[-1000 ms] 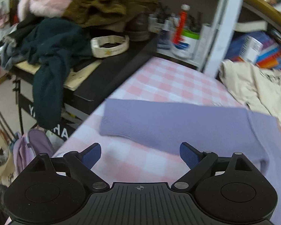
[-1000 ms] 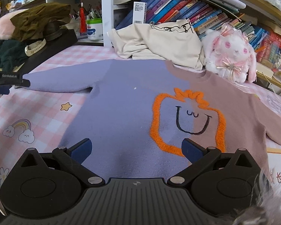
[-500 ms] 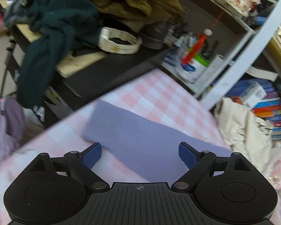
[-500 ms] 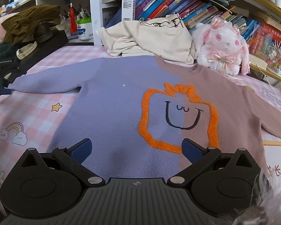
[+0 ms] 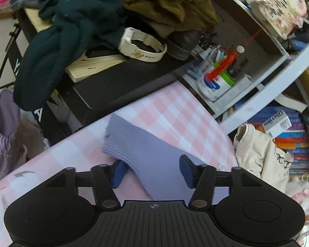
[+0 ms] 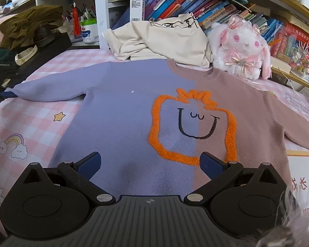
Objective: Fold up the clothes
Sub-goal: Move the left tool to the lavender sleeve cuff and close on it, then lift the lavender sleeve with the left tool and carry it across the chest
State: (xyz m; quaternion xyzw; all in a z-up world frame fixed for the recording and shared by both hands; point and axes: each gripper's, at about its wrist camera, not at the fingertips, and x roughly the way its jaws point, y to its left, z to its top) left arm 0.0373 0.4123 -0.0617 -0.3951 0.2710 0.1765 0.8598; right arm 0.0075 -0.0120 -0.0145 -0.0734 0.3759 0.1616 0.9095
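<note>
the left gripper sits low in the middle of the left wrist view, its two blue fingers spread wide with nothing clamped between them. the purple sleeve of the sweater lies straight between those fingers. its ribbed cuff end points up and left in the frame, and its length runs down and right, passing under the gripper. so the sleeve's long axis lies roughly along the tool's line of sight, cuff farthest out. the left finger seems tucked at or just under the sleeve's left edge, while the other finger stands over the cloth. whether either one touches the cloth cannot be told. the sleeve rests on a pink checked cloth.

in the right wrist view the right gripper sits at lower centre, also spread wide and holding nothing. it hovers over the lower hem area of the sweater, which lies flat, face up, neck toward the top of the frame. the purple sleeve stretches to the left edge of the frame, where a dark bit of the left gripper shows at its cuff. the brown sleeve runs off to the right.

i judge the left gripper much the nearer to the purple cuff, so the first fold of that sleeve inward falls to it.
</note>
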